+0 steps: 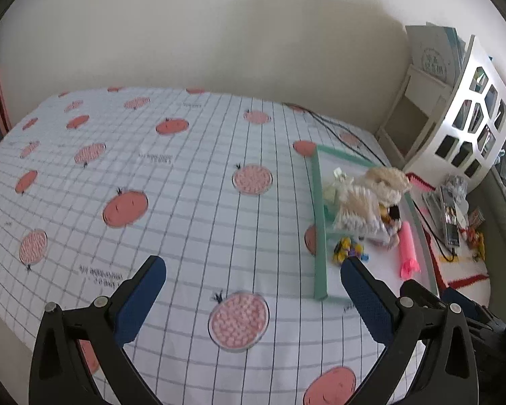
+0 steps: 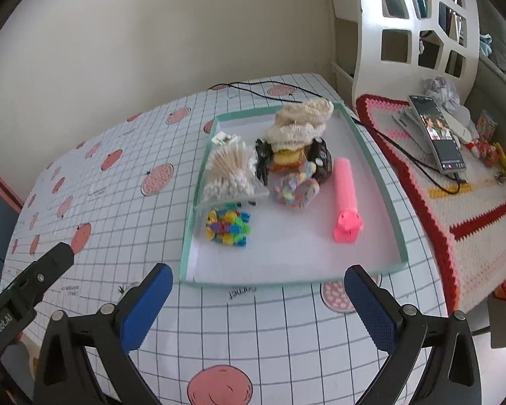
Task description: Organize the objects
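A shallow green-rimmed tray lies on the checked tablecloth. Inside it sit a bag of cotton swabs, a cream knitted piece, a pastel scrunchie, a pile of coloured clips and a pink pig-shaped tube. My right gripper hovers open just in front of the tray's near rim, holding nothing. To the tray's left my left gripper is open over bare cloth, and one of its fingers shows in the right wrist view.
A crocheted red and white mat to the right carries a phone on a stand, with a black cable. A white lattice shelf stands behind. The tablecloth stretches leftward to a beige wall.
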